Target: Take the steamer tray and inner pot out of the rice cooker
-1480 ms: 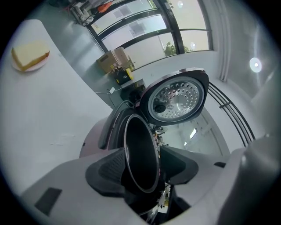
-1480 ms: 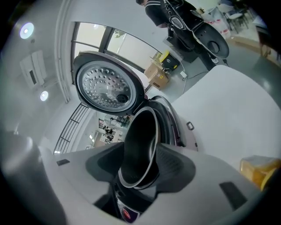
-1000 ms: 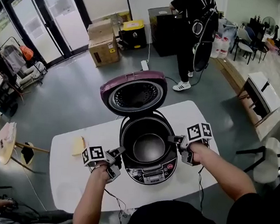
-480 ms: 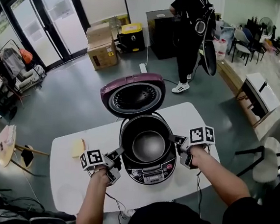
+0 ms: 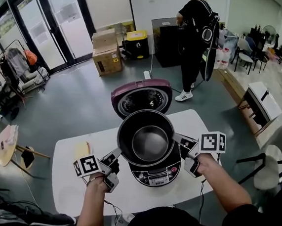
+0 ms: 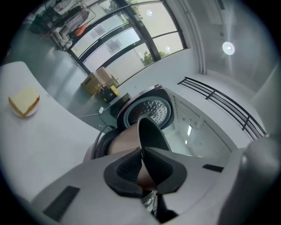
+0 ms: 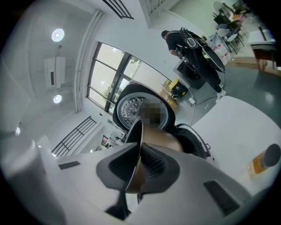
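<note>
The dark inner pot (image 5: 146, 138) hangs above the open rice cooker (image 5: 156, 174), lifted clear of its well. My left gripper (image 5: 117, 156) is shut on the pot's near-left rim, and my right gripper (image 5: 176, 139) is shut on the right rim. In the left gripper view the pads (image 6: 127, 169) pinch the thin rim, with the pot's copper-coloured wall (image 6: 125, 143) beyond. In the right gripper view the rim (image 7: 137, 132) runs between the pads (image 7: 151, 165) the same way. The purple lid (image 5: 141, 97) stands open behind. I see no steamer tray.
The cooker stands on a white table (image 5: 74, 188). A yellow wedge on a small plate (image 5: 80, 149) lies at the table's left, and a bottle (image 7: 263, 160) stands at its right. A person (image 5: 195, 36) stands behind, near cardboard boxes (image 5: 106, 52). A chair (image 5: 270, 164) is to the right.
Both grippers have risen together and brought the inner pot up out of the cooker's well. The person at the back has shifted a little.
</note>
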The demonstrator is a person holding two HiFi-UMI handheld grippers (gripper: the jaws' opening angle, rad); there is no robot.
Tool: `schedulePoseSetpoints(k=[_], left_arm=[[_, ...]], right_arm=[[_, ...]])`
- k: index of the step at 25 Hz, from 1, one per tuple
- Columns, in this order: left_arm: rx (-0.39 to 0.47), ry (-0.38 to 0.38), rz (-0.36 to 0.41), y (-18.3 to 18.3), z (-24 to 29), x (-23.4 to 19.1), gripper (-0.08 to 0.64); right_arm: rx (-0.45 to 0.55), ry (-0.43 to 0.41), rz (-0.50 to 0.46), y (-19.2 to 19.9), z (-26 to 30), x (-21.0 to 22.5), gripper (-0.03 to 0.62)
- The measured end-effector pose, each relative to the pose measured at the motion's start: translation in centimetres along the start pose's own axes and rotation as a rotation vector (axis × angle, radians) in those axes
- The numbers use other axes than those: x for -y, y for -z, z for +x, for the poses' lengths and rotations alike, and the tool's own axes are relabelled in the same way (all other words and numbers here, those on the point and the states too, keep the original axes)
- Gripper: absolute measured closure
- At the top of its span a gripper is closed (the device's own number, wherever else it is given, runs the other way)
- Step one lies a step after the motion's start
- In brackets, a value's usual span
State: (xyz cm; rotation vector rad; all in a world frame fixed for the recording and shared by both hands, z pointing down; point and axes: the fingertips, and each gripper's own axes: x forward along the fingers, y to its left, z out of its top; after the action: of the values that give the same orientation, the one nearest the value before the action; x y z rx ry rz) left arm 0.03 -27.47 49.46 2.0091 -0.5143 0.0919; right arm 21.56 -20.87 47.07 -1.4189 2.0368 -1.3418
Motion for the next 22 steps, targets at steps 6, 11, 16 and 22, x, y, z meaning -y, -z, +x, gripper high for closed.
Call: schedulePoseSetpoints(k=[6,11,16,22], left_arm=[[0.095,0.013,0.074,-3.0,-3.9,1.4,0.541],[0.167,-0.042,0.111,-3.2,-7.5,1.2,0.541],[0.225,-0.070,0.076,-3.8,-13.1,-1.7,0.538],[0.307,-0.144,0.034,-4.5,-19.4,-5.5,0.540]], right_arm=[[0.009,-0.047,-0.074,0.4,1.3,-4.6,0.571],[-0.019,-0.071,-0.110,1.6,2.5,-6.8,0.571],[-0.068,-0.094,-0.151,4.9,7.5,-9.6,0.571],[-0.173,-0.110,-0.182,9.5,13.0,-12.2,0.571]])
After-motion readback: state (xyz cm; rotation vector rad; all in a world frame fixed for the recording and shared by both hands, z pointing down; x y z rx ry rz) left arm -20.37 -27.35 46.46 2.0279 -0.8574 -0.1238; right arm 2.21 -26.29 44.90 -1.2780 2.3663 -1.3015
